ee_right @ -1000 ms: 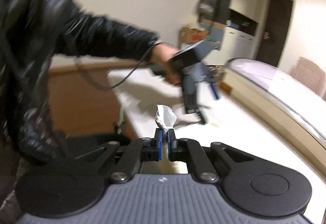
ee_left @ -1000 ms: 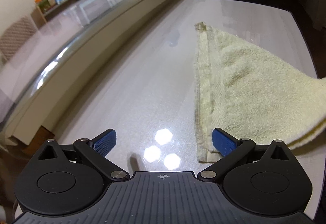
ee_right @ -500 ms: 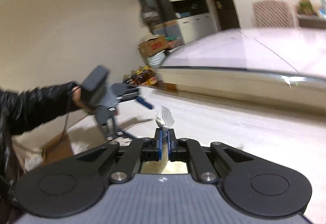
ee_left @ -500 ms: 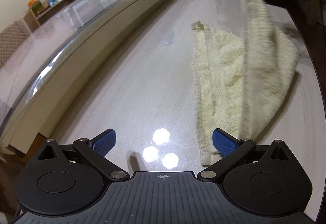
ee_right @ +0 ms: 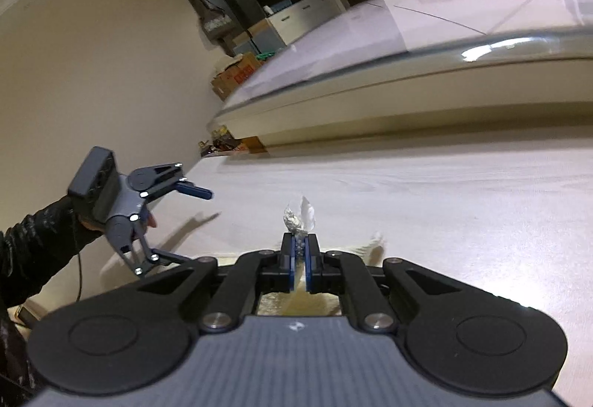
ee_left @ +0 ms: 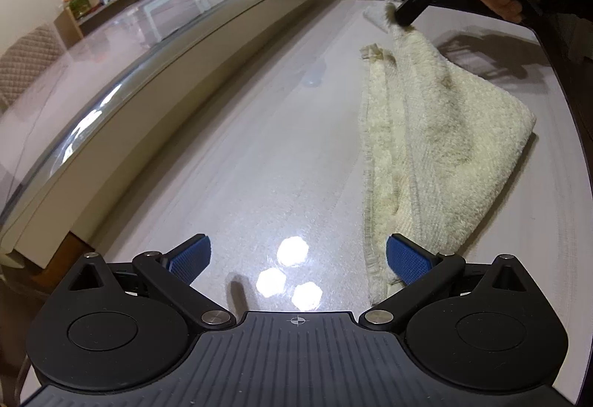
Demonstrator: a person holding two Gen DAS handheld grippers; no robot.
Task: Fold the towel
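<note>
Towel (ee_left: 444,133): cream terry, lying doubled on the right half of the table (ee_left: 259,155); top layer draped over from the right, its far corner lifted off the surface.
Table: glossy pale wood grain; slick surface, so I judge the lower layer could slide if the cloth is tugged.
Left gripper (ee_left: 298,257): jaws spread wide, holding nothing, at the near end; its right pad (ee_left: 406,259) sits just beside or on the near towel edge, contact unclear.
Right gripper (ee_left: 402,16): at the far end, clamped on the far corner of the top layer; a tuft of cloth (ee_right: 298,218) pokes out past the closed pads.
Edge alignment: top layer's left hem lies short of the lower hem.
Risk, skew: releasing the corner here would likely leave a crooked fold.
Risk, slip: only a small pinch of fabric is held; a pull could free it early.
Risk, bunching: near edge unpinned, may creep.
</note>
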